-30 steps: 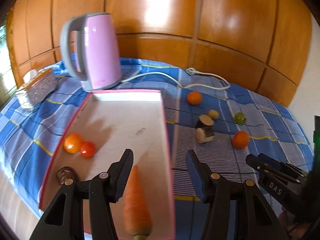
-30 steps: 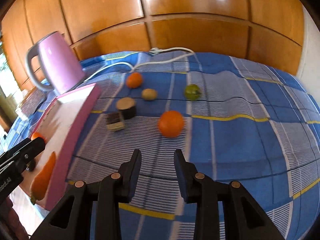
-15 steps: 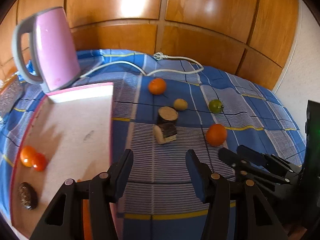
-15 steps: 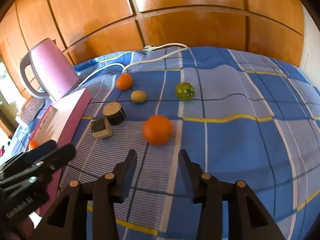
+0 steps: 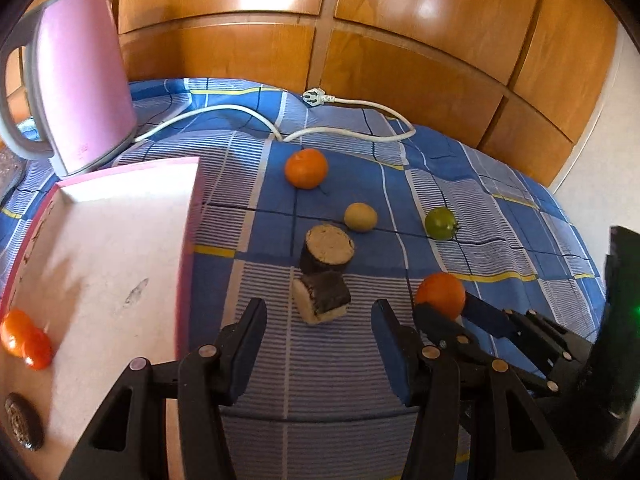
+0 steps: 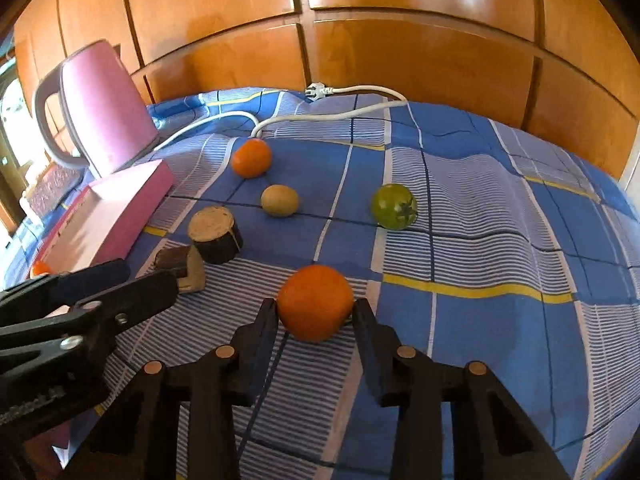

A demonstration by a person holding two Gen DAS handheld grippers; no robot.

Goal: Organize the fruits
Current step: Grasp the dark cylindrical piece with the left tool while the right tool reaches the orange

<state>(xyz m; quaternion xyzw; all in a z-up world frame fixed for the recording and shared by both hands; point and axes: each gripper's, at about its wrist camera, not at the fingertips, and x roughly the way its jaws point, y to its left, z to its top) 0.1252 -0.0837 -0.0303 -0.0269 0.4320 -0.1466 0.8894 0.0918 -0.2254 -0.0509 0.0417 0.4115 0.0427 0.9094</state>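
The right gripper [image 6: 315, 306] is closing on the near orange [image 6: 315, 303], which sits on the blue checked cloth [image 6: 480, 240] between the two fingertips; the tips look to touch its sides. From that orange, a green tomato [image 6: 394, 205] lies at about one o'clock, a small tan fruit [image 6: 279, 200] at eleven o'clock, and a second orange [image 6: 251, 158] farther along the same line. Two dark log pieces [image 6: 214, 234] sit at about ten o'clock beside the pink-rimmed tray [image 5: 100, 264], which holds small orange and red fruits [image 5: 24, 338]. The left gripper [image 5: 318, 312] hangs with its jaws apart and empty, the nearer log piece [image 5: 322, 298] just beyond them at twelve o'clock. A pink kettle [image 5: 80, 80] stands behind the tray.
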